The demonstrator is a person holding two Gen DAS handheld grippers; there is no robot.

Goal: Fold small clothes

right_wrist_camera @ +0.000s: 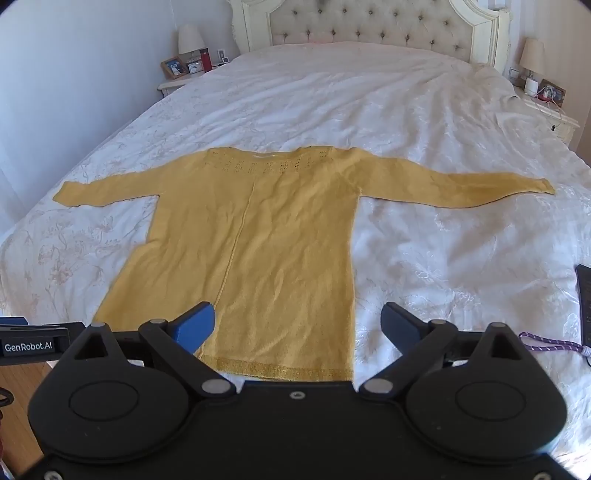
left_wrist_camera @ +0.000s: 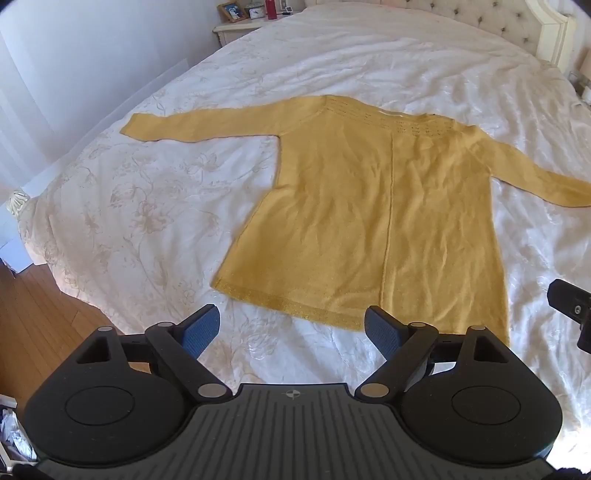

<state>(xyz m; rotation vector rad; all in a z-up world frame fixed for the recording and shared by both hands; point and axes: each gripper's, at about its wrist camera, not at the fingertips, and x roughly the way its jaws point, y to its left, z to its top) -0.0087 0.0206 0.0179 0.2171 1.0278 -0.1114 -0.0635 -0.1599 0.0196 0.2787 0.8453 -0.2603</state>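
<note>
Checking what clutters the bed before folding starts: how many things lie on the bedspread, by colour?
Yellow: 1, the sweater, spread flat, sleeves out
Black: 1, a flat object at the right edge, cut off by the frame
Purple: 1, a cord beside it
Total: 3

Both grippers, left and right, hang open, holding nothing.

setting: home bedroom. large bed [right_wrist_camera: 369, 110] with white floral bedspread, tufted cream headboard [right_wrist_camera: 369, 26]. nightstands at both head corners; lamp [right_wrist_camera: 190, 38], framed photo [right_wrist_camera: 174, 67], small clock on one. wood floor [left_wrist_camera: 37, 332] beside the bed.
</note>
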